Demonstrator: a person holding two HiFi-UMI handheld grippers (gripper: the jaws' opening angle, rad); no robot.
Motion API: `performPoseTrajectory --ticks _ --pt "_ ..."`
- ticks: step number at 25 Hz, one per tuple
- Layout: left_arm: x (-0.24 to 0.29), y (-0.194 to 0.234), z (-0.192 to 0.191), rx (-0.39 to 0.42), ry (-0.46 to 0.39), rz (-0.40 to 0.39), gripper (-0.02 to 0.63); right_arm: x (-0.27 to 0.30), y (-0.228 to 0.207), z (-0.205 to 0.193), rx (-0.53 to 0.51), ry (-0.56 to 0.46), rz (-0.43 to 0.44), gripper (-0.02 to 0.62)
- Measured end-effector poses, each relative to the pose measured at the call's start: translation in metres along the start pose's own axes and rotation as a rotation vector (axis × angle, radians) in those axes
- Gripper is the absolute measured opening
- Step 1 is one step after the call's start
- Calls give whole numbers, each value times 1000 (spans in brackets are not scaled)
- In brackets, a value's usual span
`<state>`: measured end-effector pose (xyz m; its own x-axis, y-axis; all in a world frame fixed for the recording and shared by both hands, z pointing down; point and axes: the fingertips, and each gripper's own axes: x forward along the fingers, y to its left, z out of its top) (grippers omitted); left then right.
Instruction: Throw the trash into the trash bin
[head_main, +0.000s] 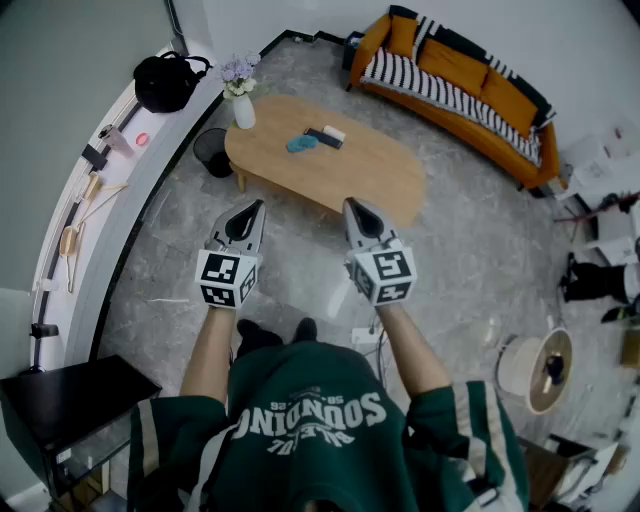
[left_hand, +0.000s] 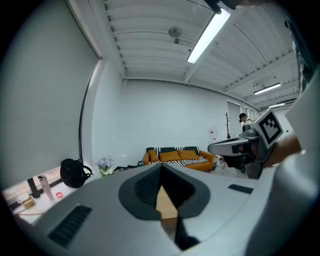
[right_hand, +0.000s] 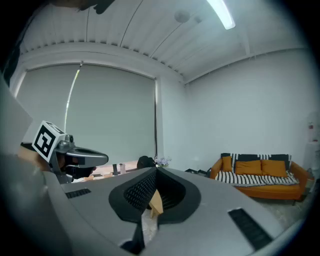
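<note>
Left hand-held gripper (head_main: 256, 206) and right hand-held gripper (head_main: 352, 206) are clenched and empty, held forward, presumably for approach. The trash (head_main: 300, 144) lies on the table (head_main: 380, 170) beyond; the trash bin (head_main: 211, 152) stands at its left end.

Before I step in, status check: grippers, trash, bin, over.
Left gripper and right gripper both shut, empty. Blue crumpled trash on the table, untouched. Trash bin by the table's left end. No obstacle seen.
</note>
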<state>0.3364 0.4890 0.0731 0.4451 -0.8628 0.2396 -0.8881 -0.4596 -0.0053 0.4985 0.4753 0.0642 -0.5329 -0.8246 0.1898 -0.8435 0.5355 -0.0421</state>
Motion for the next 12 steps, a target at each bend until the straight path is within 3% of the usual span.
performPoseTrajectory --ticks 12 --pt "-8 -13 -10 -5 26 -15 0 -11 4 -2 -25 -11 6 2"
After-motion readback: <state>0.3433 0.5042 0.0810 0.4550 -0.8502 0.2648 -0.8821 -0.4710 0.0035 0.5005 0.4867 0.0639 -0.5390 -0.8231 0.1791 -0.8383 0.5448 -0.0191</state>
